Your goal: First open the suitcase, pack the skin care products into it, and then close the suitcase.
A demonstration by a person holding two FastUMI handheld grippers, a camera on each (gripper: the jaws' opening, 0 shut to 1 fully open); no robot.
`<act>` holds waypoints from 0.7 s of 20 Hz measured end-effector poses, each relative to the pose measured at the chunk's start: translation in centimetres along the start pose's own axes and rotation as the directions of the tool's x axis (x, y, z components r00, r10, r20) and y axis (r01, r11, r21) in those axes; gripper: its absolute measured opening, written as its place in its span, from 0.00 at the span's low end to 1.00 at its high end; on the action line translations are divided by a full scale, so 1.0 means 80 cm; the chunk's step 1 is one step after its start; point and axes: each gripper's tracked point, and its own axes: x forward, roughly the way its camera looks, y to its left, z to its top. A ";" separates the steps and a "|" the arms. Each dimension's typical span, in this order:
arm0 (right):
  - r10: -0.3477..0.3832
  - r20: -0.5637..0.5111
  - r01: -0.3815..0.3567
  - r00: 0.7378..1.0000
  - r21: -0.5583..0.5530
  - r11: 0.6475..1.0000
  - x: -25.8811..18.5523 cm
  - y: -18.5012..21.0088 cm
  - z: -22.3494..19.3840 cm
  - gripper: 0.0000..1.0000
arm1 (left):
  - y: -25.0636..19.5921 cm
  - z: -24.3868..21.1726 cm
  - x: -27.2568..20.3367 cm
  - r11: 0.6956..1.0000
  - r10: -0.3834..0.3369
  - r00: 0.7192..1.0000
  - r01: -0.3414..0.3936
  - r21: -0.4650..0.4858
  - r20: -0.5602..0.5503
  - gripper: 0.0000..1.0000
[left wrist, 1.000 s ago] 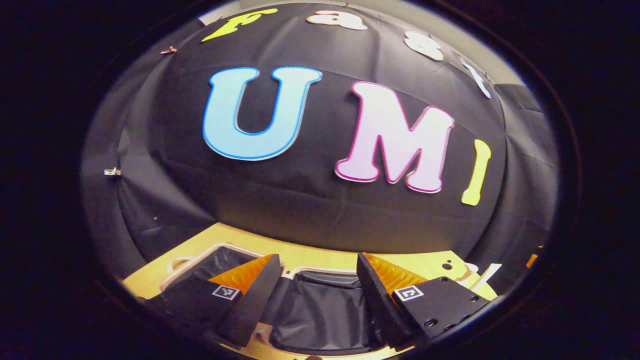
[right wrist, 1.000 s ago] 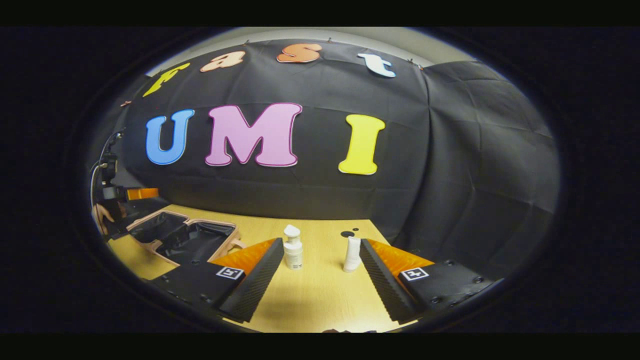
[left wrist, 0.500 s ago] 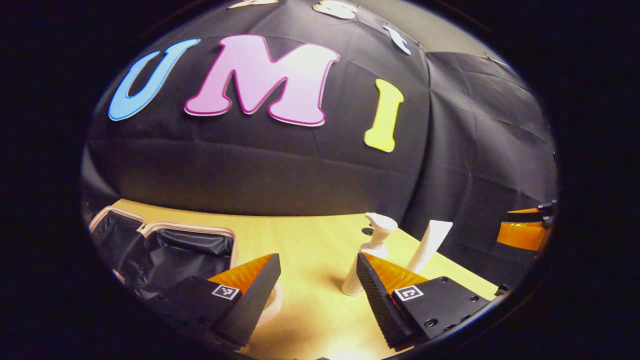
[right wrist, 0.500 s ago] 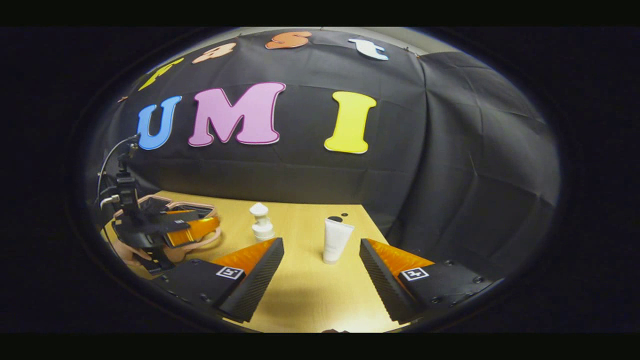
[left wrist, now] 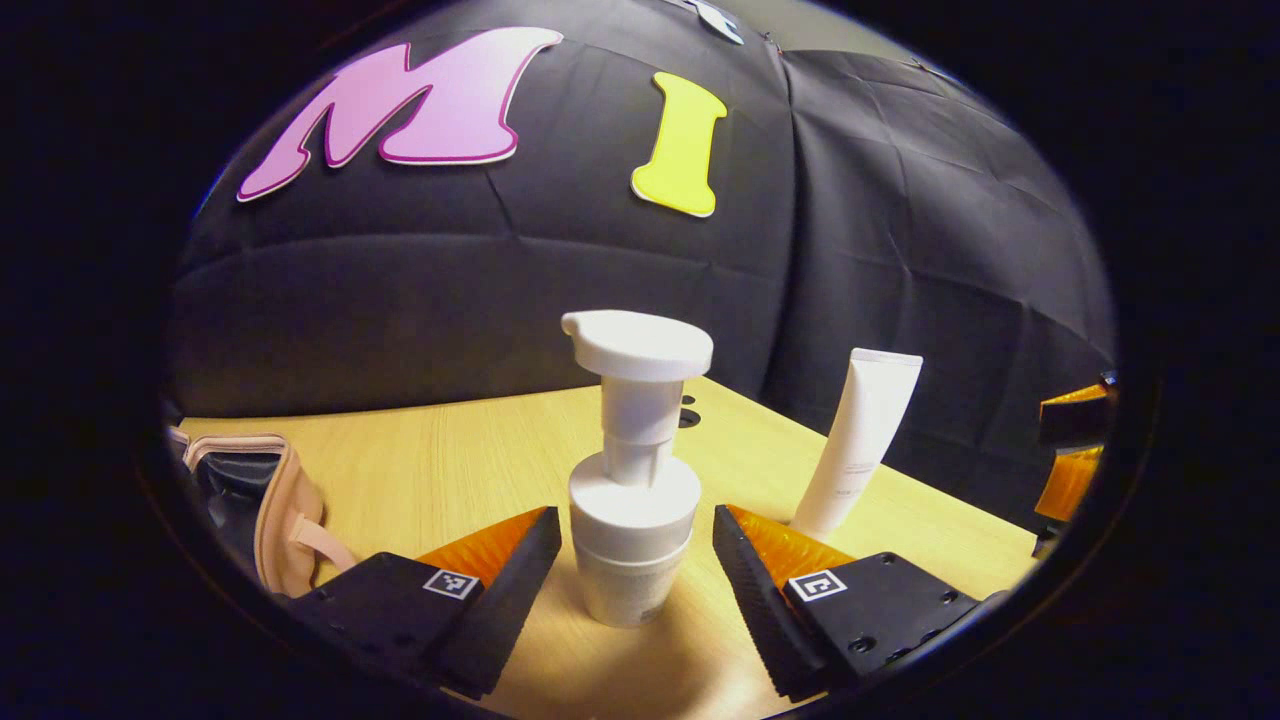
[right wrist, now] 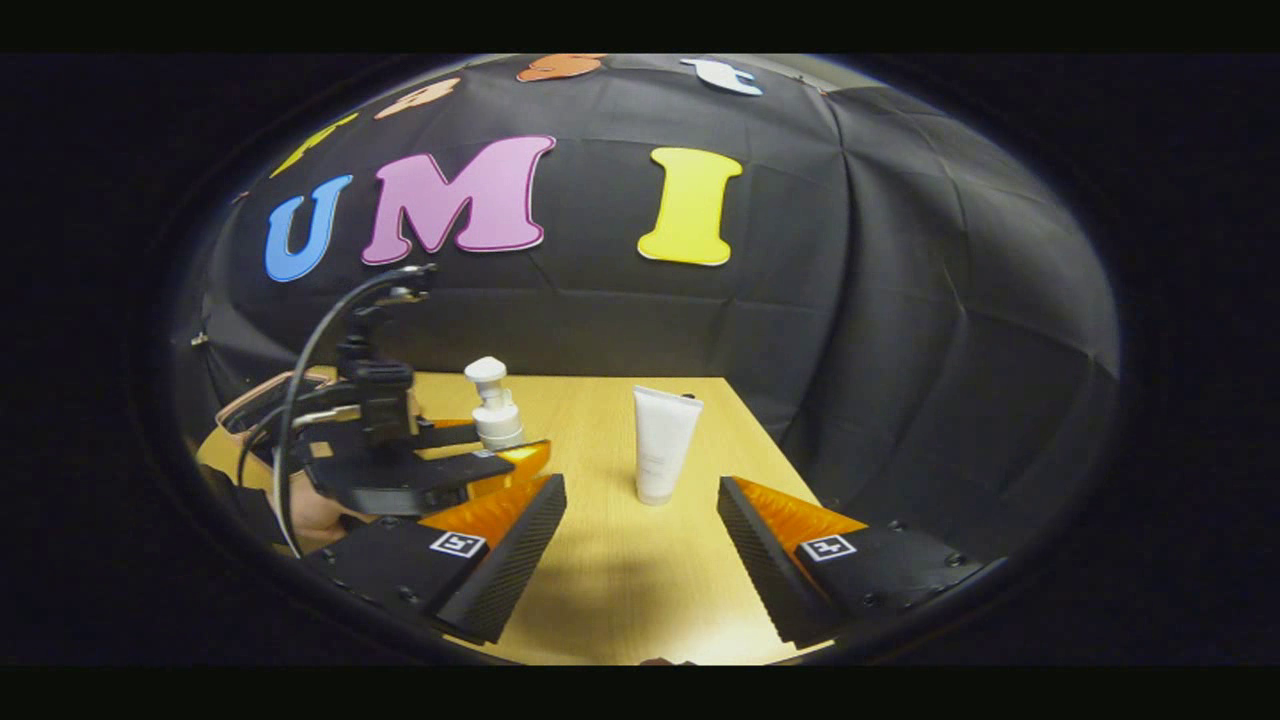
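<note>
Left tongs (left wrist: 632,560) spread wide, straddling pump bottle (left wrist: 634,480); no contact seen either side. Bottle upright on worktop (left wrist: 450,460), long axis vertical, dead centre in gap. Right tongs (right wrist: 640,545) also spread, holding nothing; tube (right wrist: 664,444) upright straight ahead, apart. Open suitcase (left wrist: 262,490) off to left. Likely next: squeeze on bottle.

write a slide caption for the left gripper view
Open left gripper straddles an upright white pump bottle on the wooden table, tube standing beyond.
</note>
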 end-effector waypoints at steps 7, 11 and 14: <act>-0.018 -0.028 0.017 0.999 -0.042 0.999 0.054 -0.013 -0.022 0.98 | 0.000 -0.009 0.039 1.000 0.014 1.000 -0.014 0.025 -0.010 0.65; -0.026 -0.034 0.025 0.999 -0.053 0.998 0.105 -0.006 -0.035 0.98 | 0.015 -0.006 0.017 1.000 0.011 1.000 -0.011 0.017 0.006 0.62; -0.062 -0.075 0.062 0.995 -0.010 0.998 0.153 -0.009 -0.054 0.98 | 0.033 0.009 -0.020 0.999 0.032 0.999 -0.032 -0.004 0.039 0.62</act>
